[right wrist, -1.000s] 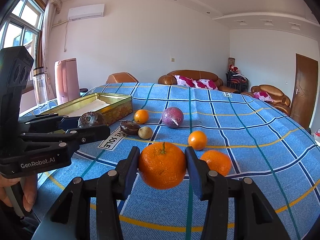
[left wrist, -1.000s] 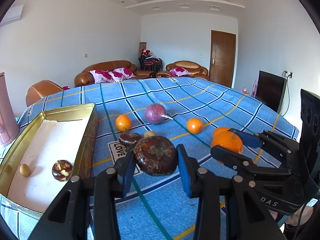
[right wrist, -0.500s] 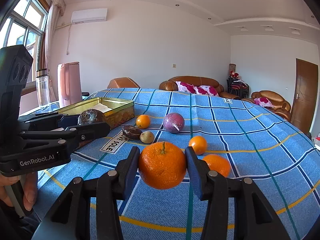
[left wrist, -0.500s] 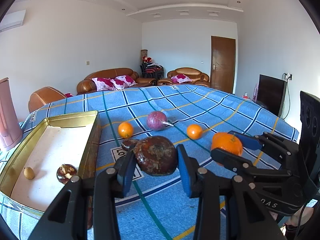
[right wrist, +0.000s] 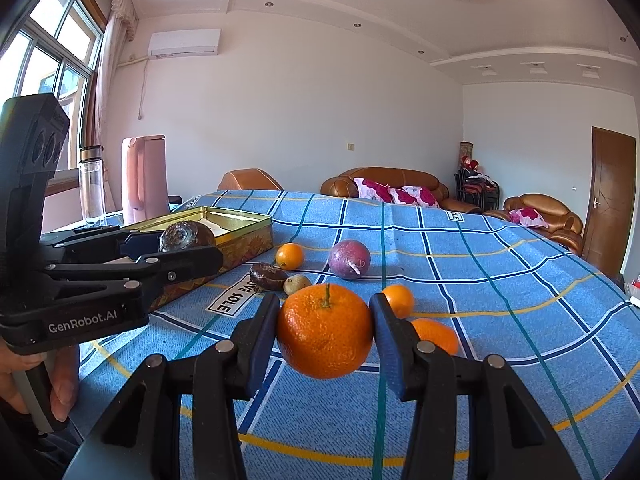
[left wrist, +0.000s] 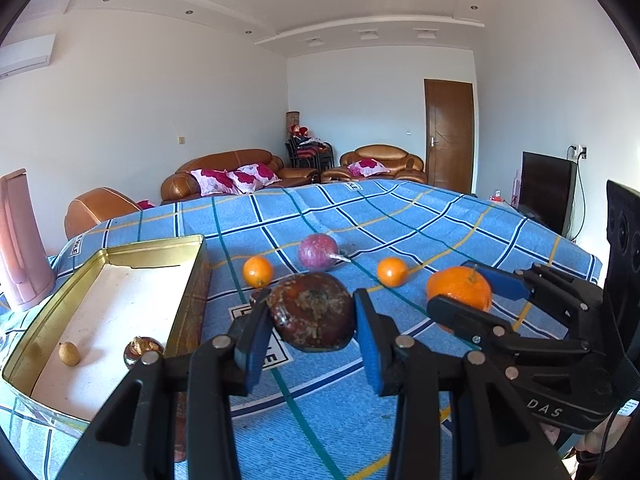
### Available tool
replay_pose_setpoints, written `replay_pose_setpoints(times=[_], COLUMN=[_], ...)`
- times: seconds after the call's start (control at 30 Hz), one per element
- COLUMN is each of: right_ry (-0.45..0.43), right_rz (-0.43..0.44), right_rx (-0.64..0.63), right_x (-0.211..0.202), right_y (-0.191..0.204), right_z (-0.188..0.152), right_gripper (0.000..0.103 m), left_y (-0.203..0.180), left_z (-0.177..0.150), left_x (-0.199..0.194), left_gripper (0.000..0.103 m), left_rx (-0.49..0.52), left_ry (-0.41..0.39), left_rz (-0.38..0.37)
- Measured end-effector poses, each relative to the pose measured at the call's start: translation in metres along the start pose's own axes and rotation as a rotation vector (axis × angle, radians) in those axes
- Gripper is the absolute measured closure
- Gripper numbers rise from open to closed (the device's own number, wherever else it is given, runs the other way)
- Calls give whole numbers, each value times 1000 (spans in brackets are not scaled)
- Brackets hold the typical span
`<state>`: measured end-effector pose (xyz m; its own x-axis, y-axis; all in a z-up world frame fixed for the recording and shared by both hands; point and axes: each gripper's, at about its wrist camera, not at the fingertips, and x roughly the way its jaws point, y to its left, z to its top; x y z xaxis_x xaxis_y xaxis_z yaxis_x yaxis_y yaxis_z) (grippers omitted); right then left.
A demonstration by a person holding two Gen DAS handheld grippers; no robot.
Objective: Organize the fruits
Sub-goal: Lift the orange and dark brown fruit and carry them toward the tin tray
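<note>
My left gripper (left wrist: 310, 316) is shut on a dark brown wrinkled fruit (left wrist: 314, 312), held above the blue checked cloth just right of the gold tin (left wrist: 188, 280). In the tin lie a small yellow-brown fruit (left wrist: 69, 353) and a brown fruit (left wrist: 142, 350). My right gripper (right wrist: 325, 330) is shut on a large orange (right wrist: 325, 330), lifted off the cloth; it also shows in the left wrist view (left wrist: 460, 294). On the cloth sit a purple round fruit (right wrist: 349, 259), small oranges (right wrist: 289, 256) (right wrist: 398, 300) (right wrist: 436, 334), a dark brown fruit (right wrist: 267, 275) and a small greenish fruit (right wrist: 296, 283).
A pink kettle (right wrist: 144, 178) and a clear bottle (right wrist: 91, 186) stand at the table's far left behind the tin. A hand (right wrist: 56, 384) grips the left tool's handle. Sofas, a door and a dark screen (left wrist: 546, 190) lie beyond the table.
Both views have tilted upward slightly, showing more ceiling. Each gripper keeps the same fruit in the same hold; the fruits on the cloth have not moved.
</note>
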<state>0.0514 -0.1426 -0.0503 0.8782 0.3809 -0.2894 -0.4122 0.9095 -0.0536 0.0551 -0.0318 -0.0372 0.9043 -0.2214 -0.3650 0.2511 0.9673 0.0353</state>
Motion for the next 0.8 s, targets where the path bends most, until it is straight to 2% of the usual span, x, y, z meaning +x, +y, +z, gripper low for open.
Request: replay_pose_setpoints(times=[0.8], right_ry=[-83], right_rz=[-6], right_rx=[-27], right_x=[-14], right_y=[5], right_z=[0], right_gripper=[55], left_y=[-3], left_z=[4], left_x=[-19], left_gripper=[62], left_rx=[27], left_ry=[-96], left_rz=[59])
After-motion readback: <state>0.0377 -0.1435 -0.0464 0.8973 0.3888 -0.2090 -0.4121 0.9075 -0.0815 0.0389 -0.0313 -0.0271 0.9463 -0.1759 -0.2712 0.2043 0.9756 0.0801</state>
